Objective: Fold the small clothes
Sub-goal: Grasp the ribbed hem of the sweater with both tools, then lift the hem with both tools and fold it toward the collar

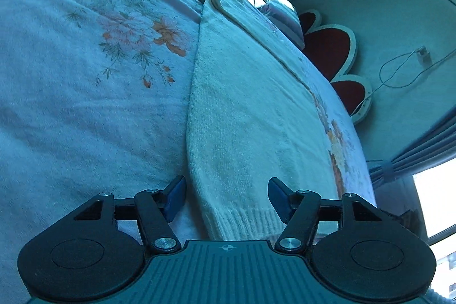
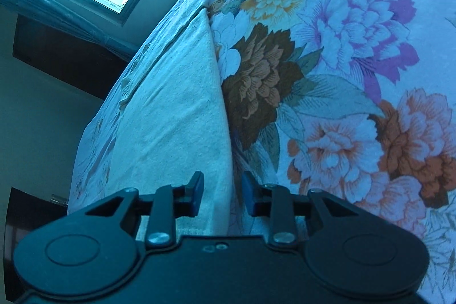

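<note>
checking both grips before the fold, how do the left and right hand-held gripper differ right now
The left hand-held gripper stands wide open over the white knit sweater's ribbed hem; the right hand-held gripper is open more narrowly. The left straddles the hem's corner, the right straddles the sweater's long side edge beside the floral bedsheet. Both are open, gripping nothing.

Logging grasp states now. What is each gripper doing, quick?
Left gripper: open, jaws apart over the white knit sweater's ribbed hem, holding nothing.
Right gripper: open, jaws straddling the sweater's folded edge, not clamped.
</note>
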### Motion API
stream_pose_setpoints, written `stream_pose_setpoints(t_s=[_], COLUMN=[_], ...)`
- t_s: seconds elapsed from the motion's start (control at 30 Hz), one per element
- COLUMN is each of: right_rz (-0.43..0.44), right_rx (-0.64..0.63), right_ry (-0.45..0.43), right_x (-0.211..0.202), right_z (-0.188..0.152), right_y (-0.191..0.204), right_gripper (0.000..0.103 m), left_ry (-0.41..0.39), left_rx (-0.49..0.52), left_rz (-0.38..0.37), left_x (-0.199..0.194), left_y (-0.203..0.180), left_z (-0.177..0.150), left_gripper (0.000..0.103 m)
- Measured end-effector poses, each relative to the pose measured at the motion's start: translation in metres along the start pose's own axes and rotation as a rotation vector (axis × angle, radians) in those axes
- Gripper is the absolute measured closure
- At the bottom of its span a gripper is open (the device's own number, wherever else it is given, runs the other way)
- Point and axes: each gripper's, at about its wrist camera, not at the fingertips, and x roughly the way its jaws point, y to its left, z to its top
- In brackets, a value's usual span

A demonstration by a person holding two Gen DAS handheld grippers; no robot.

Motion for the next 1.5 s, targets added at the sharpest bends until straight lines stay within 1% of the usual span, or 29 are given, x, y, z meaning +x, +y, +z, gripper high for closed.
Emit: stream_pose_setpoints(t_s=[0.07,0.17,0.27,0.3,0.33,0.37,0.43,0.57,0.63,0.67,0.8,0.83,0.87,0.9,0.93,1.0,1.07,1.13,1.17,1.23,1.27,1.33,1.4,1.5], right_rz=[0.021,0.040,0.068,0.080,0.086,0.090,0.092,0.097,0.094,0.091,0.103,0.099,0.095,0.094,0.083,0.089,0.098,0.091,0.070,0.023,0.040,0.046,0.038,0.054], right_rx=[0.026,0.047,0.089,0.106,0.119,0.123,0.119,0.126,0.124,0.121,0.124,0.121,0.120,0.113,0.093,0.071,0.052,0.041,0.039,0.061,0.078,0.093,0.094,0.106], right_ry=[0.009,0.019,0.002,-0.004,-0.010,-0.016,-0.023,-0.030,-0.024,-0.021,-0.022,-0.022,-0.021,-0.019,-0.025,-0.047,-0.075,-0.090,-0.087,-0.061,-0.068,-0.075,-0.071,-0.061], right_x=[-0.001,0.000,-0.003,-0.002,-0.001,0.001,0.003,0.006,0.010,0.010,0.013,0.015,0.016,0.017,0.016,0.012,0.004,-0.002,-0.002,0.003,0.002,0.000,0.000,0.001], right_z=[-0.008,-0.020,-0.029,-0.031,-0.031,-0.031,-0.030,-0.029,-0.028,-0.029,-0.032,-0.032,-0.032,-0.032,-0.032,-0.033,-0.034,-0.034,-0.035,-0.039,-0.041,-0.042,-0.042,-0.042], right_y=[-0.002,-0.001,-0.004,-0.005,-0.006,-0.006,-0.005,-0.006,-0.007,-0.008,-0.010,-0.010,-0.009,-0.008,-0.005,0.000,0.003,0.005,0.004,-0.006,-0.010,-0.010,-0.008,-0.010], right_gripper=[0.072,0.073,0.073,0.073,0.074,0.075,0.076,0.078,0.084,0.086,0.089,0.091,0.092,0.094,0.097,0.098,0.098,0.098,0.098,0.099,0.099,0.098,0.097,0.093], left_ry=[0.016,0.029,0.030,0.032,0.034,0.042,0.052,0.071,0.080,0.079,0.066,0.064,0.072,0.064,0.041,-0.005,-0.030,-0.010,-0.015,-0.007,-0.004,-0.004,-0.002,0.005], left_rx=[-0.028,-0.051,-0.092,-0.091,-0.089,-0.088,-0.080,-0.065,-0.043,-0.033,-0.041,-0.026,-0.014,-0.019,-0.026,-0.038,-0.054,-0.044,-0.066,-0.070,-0.070,-0.074,-0.062,-0.029], left_rz=[-0.046,-0.090,-0.130,-0.138,-0.134,-0.129,-0.117,-0.128,-0.132,-0.126,-0.124,-0.118,-0.086,-0.086,-0.105,-0.140,-0.137,-0.104,-0.135,-0.147,-0.150,-0.151,-0.137,-0.109], left_x=[0.003,0.007,0.011,0.012,0.014,0.015,0.018,0.018,0.017,0.016,0.019,0.019,0.020,0.019,0.016,0.006,-0.001,0.002,0.004,0.005,0.005,0.005,0.007,0.009], left_y=[0.005,0.010,0.018,0.019,0.019,0.021,0.023,0.027,0.024,0.023,0.023,0.022,0.022,0.024,0.026,0.030,0.036,0.044,0.051,0.053,0.053,0.053,0.049,0.041], left_z=[-0.003,-0.004,-0.002,-0.001,-0.001,-0.001,0.001,0.004,0.003,0.002,0.002,0.001,0.000,-0.002,-0.004,-0.008,-0.010,-0.011,-0.011,-0.009,-0.009,-0.008,-0.009,-0.007], left_gripper=[0.040,0.040,0.040,0.042,0.051,0.055,0.067,0.068,0.068,0.068,0.069,0.084,0.099,0.101,0.101,0.101,0.101,0.101,0.101,0.101,0.101,0.100,0.100,0.100])
